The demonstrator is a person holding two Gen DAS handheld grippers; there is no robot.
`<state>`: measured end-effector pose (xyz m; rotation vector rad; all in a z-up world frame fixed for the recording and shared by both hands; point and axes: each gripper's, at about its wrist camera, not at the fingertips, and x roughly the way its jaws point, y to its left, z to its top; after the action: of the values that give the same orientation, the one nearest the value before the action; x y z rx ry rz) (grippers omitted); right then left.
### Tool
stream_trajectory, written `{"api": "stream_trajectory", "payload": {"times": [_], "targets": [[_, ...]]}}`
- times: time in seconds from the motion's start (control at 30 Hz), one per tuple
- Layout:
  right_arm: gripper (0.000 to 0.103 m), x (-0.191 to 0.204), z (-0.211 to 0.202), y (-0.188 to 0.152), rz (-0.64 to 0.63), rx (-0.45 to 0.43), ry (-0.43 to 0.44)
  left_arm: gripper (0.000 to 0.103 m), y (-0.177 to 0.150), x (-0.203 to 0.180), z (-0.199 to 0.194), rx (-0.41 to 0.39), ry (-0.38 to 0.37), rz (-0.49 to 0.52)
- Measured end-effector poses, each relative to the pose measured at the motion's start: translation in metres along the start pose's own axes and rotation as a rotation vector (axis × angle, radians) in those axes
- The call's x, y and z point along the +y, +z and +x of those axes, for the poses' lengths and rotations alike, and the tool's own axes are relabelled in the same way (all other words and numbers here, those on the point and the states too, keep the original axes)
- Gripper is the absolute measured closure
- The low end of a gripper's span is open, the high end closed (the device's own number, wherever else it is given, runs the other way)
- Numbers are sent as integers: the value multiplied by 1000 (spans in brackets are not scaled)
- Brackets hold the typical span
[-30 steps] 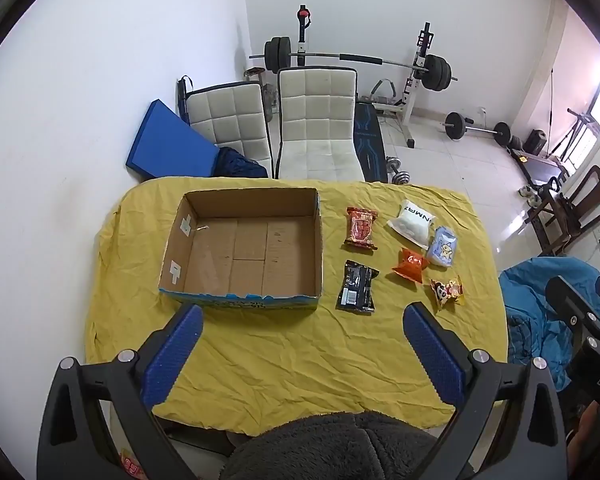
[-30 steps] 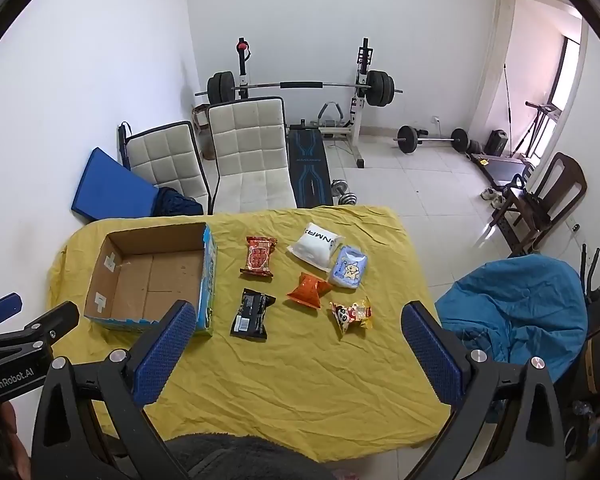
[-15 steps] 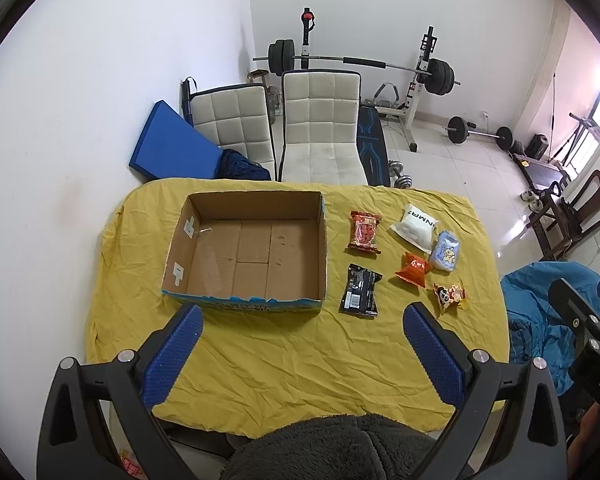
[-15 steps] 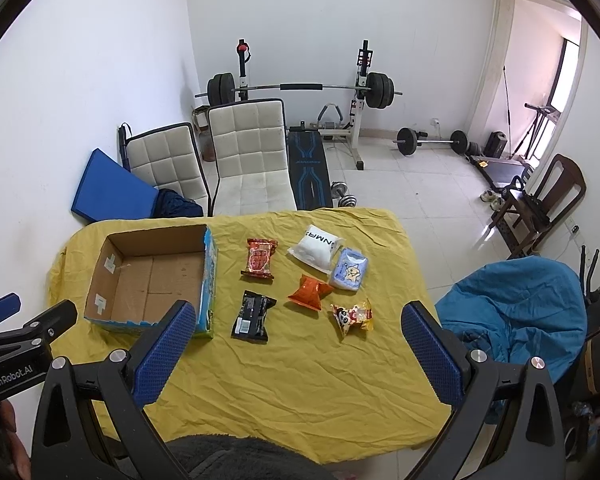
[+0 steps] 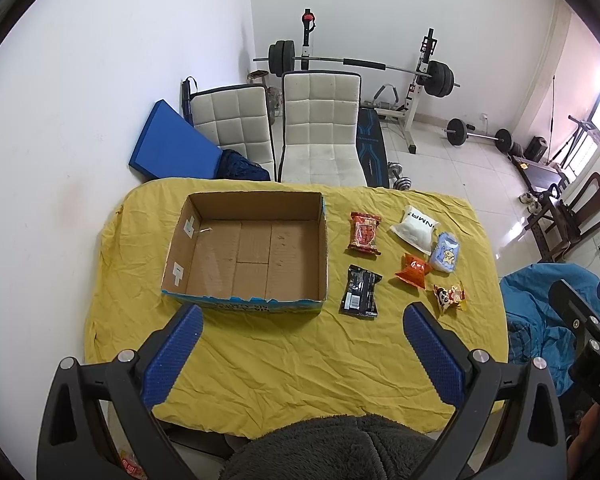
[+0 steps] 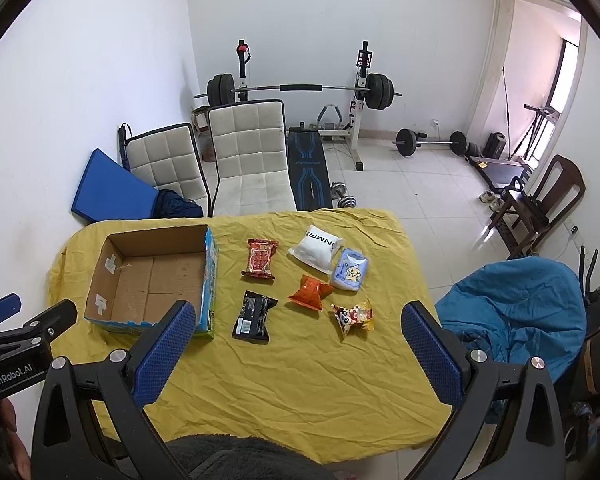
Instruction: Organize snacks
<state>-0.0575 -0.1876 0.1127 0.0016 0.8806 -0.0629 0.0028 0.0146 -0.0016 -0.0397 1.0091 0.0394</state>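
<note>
Both claws hang released above the yellow-draped counter (image 5: 292, 364): left claw (image 5: 300, 344), right claw (image 6: 296, 340). Empty cardboard box (image 5: 252, 252) lies at 11 o'clock in the left view; six snack packets (image 5: 410, 260) lie at 1 o'clock.

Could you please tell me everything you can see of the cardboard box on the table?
The cardboard box is an open-topped, shallow brown carton, sitting flat and upright on the left part of the yellow tablecloth. It is empty: only the bare flap seams of its floor show. Bits of pale tape stick to its left inner wall. The outside is printed blue, and the top edge of the near wall looks roughly torn. Nothing touches it but the cloth; the nearest snack, a black packet, lies apart on its right.
</note>
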Motion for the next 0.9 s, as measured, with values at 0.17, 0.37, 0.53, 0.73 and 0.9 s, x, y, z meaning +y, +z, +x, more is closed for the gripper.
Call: {"api": "stream_trajectory", "payload": {"times": [0.17, 0.37, 0.53, 0.73, 0.9], "targets": [[0, -1, -2, 0, -1, -5, -2, 0, 0, 3, -1, -1, -3, -2], [0, 0, -3, 0, 1, -6, 0, 0, 0, 4, -1, -2, -1, -2], [0, 1, -5, 0, 6, -4, 0, 0, -2, 2, -2, -2, -1, 1], [0, 1, -5, 0, 3, -8, -8, 0, -3, 1, -3, -2, -5, -1], [0, 1, -4, 0, 0, -7, -9, 0, -5, -1, -2, 2, -5, -1]]}}
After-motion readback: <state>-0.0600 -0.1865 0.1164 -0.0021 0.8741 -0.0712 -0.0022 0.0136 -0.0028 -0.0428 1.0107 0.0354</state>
